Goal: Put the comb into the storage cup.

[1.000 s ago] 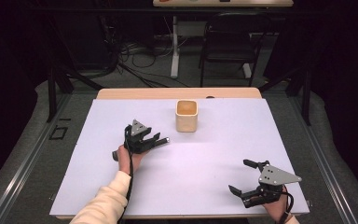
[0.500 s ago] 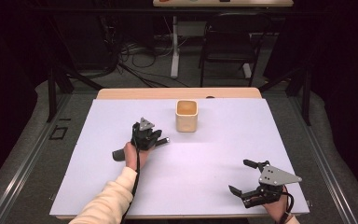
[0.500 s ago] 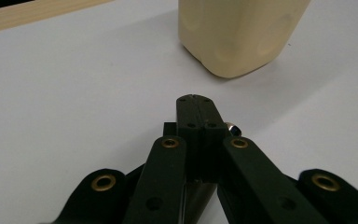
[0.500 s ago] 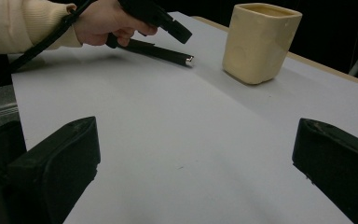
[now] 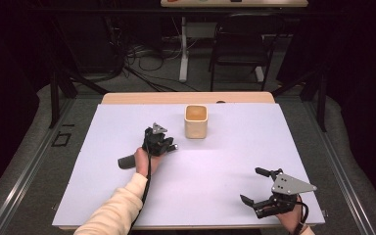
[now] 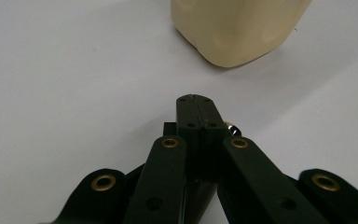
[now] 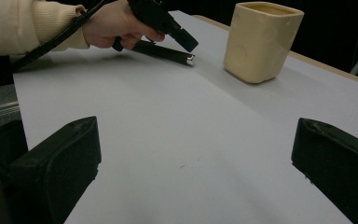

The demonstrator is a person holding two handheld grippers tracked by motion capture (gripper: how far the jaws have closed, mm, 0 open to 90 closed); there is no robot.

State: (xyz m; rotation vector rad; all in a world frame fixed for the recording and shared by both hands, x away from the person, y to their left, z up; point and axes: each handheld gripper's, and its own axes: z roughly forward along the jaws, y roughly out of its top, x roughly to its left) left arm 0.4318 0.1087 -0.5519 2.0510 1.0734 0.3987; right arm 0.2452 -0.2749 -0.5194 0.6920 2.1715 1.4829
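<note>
Left tongs (image 5: 162, 145) pressed together, holding nothing, just short of the cream square cup (image 5: 196, 121) standing upright at the tabletop's (image 5: 225, 161) far middle. A black pen-like stick (image 7: 164, 51) lies under the left hand. Right tongs (image 5: 256, 192) spread wide near the front right corner, empty.

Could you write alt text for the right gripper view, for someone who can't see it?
A hand holds the left gripper over a dark pen lying on a white table, beside a cream square cup. Two wide-apart black fingers frame the foreground.
</note>
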